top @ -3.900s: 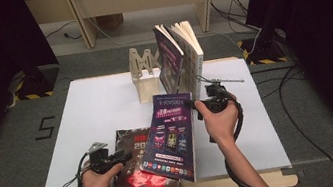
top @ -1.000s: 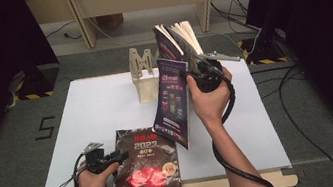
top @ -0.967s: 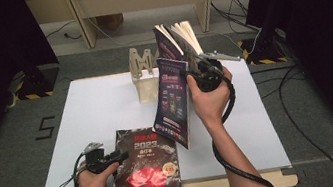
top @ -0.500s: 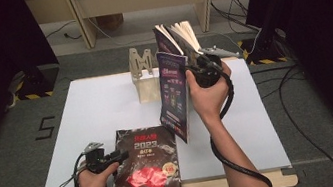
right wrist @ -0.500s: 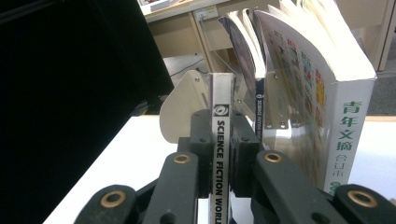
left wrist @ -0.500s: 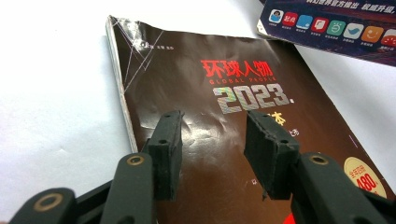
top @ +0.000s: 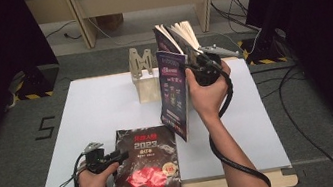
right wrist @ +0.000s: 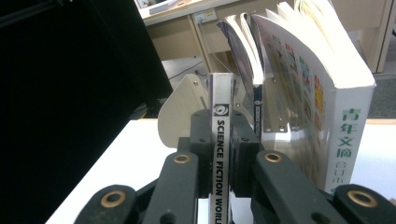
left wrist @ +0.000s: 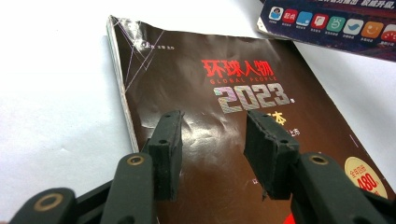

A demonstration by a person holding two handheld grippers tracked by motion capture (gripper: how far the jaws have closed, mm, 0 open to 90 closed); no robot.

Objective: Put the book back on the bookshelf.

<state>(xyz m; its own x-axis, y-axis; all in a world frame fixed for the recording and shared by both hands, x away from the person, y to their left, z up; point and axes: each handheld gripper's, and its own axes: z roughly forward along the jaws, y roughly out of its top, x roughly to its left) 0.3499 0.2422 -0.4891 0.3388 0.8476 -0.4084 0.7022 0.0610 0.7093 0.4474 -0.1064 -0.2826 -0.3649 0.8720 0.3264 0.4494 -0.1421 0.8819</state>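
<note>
Both forearms are bare, with no sleeves or gloves in sight. Each hand carries a black tool: the left tool point(top: 106, 159) and the right tool point(top: 199, 65). Each has two black arms with brass-coloured rivets at the pivots, ending in thick, matte block pads point(left wrist: 169, 144). A grey three-cornered plate sits on top of each, and a black cable trails from each.

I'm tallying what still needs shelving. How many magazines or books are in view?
4, maybe more. A dark 2023 magazine lies flat at the table's near edge. The right gripper holds a Science Fiction World magazine upright. At least two books stand in the rack; others may be hidden.
</note>
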